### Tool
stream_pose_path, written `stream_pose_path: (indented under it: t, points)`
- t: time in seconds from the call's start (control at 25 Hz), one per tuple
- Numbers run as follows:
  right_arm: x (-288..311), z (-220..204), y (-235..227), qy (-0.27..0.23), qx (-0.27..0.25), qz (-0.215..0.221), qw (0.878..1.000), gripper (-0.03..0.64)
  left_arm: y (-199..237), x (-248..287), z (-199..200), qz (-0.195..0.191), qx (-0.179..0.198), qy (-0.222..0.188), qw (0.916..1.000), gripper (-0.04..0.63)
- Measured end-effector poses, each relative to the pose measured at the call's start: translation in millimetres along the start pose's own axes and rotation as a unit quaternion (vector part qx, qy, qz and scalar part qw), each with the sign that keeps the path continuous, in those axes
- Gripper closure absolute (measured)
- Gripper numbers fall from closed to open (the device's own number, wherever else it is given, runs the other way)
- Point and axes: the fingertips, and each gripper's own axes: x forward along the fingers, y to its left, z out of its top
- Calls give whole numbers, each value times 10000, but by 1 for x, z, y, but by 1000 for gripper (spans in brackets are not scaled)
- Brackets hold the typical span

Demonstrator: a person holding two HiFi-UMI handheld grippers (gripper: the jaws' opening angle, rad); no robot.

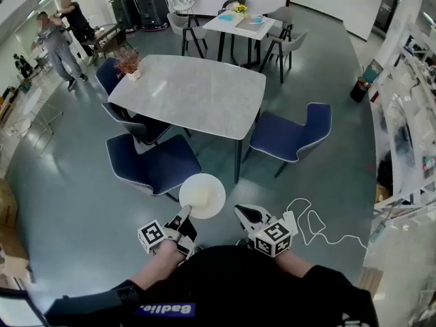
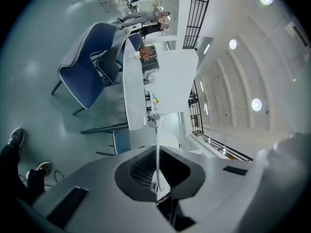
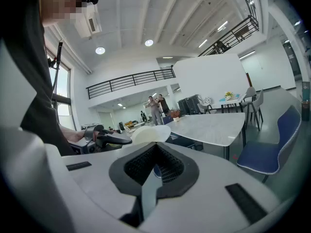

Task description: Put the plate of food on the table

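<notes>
A white plate (image 1: 202, 195) with a pale bit of food on it hangs over the floor, short of the grey marble table (image 1: 197, 94). My left gripper (image 1: 185, 213) is shut on the plate's near rim. In the left gripper view the plate (image 2: 157, 149) shows edge-on as a thin white line between the jaws, with the table (image 2: 130, 81) beyond. My right gripper (image 1: 240, 211) is beside the plate on the right, apart from it, shut on nothing. The right gripper view shows the plate (image 3: 150, 134) and the table (image 3: 214, 125) ahead.
Blue chairs (image 1: 153, 165) (image 1: 293, 138) stand on the table's near side and right side. A small potted plant (image 1: 128, 63) sits on its far left corner. A white cable (image 1: 313, 227) lies on the floor at the right. Two people (image 1: 61, 39) stand far left.
</notes>
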Motion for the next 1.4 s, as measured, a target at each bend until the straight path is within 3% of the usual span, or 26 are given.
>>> stream_pose_path:
  t: [0.8, 1.4]
  points:
    - [0, 4, -12, -43, -45, 187, 9998, 607, 1, 10, 0, 73, -29, -157, 9998, 583]
    - [-17, 10, -60, -41, 84, 539, 9985, 607, -9, 35, -24, 169, 44, -683, 9975, 583]
